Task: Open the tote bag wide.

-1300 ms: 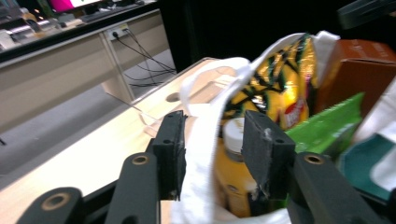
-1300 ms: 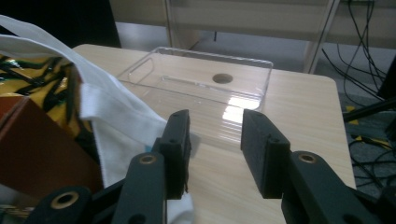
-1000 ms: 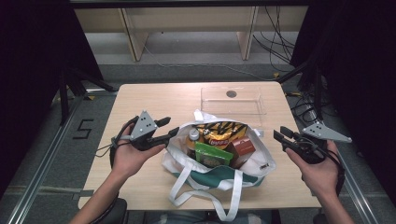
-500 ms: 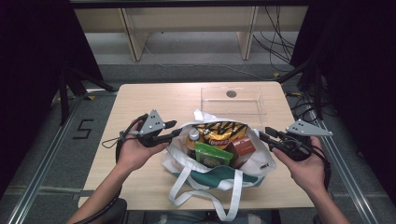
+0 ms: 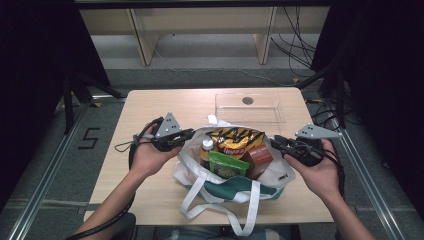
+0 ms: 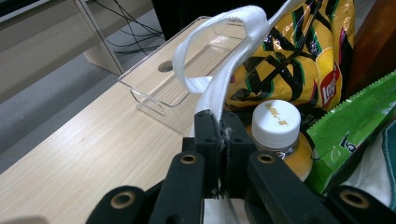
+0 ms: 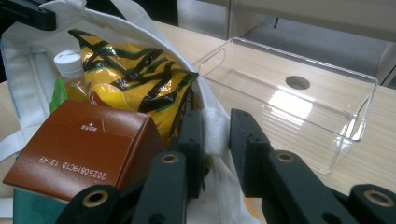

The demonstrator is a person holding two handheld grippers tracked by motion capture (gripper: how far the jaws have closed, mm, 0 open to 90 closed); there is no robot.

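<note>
We worked at a wooden bench (image 5: 150, 107) with a white tote bag (image 5: 280, 172) sitting near its front edge, roughly at the centre of the high view. Our left gripper (image 5: 186, 134) sat at nine o'clock of the bag; its fingers had just been closing and were now pressed together on the bag's white strap (image 6: 219, 88), which ran up out of them in the left gripper view. Our right gripper (image 5: 276, 142) sat at three o'clock of the bag. Its fingers had also just been closing, and in the right gripper view they stood a little apart with a fold of the bag's white cloth rim (image 7: 215, 128) between them; the cloth filled the gap, so we took it as pinched.

Inside the bag we saw a yellow and black chip bag (image 5: 235, 140) toward twelve o'clock, a bottle with a white cap (image 5: 206, 146) at about nine o'clock of it, a green packet (image 5: 227, 165) at six o'clock and a brown carton (image 5: 260, 155) at four o'clock. The bag's second pair of white handles (image 5: 220, 205) hung over the bench's front edge. A clear plastic tray (image 5: 248, 106) stood at twelve o'clock of the bag, just beyond it.
</note>
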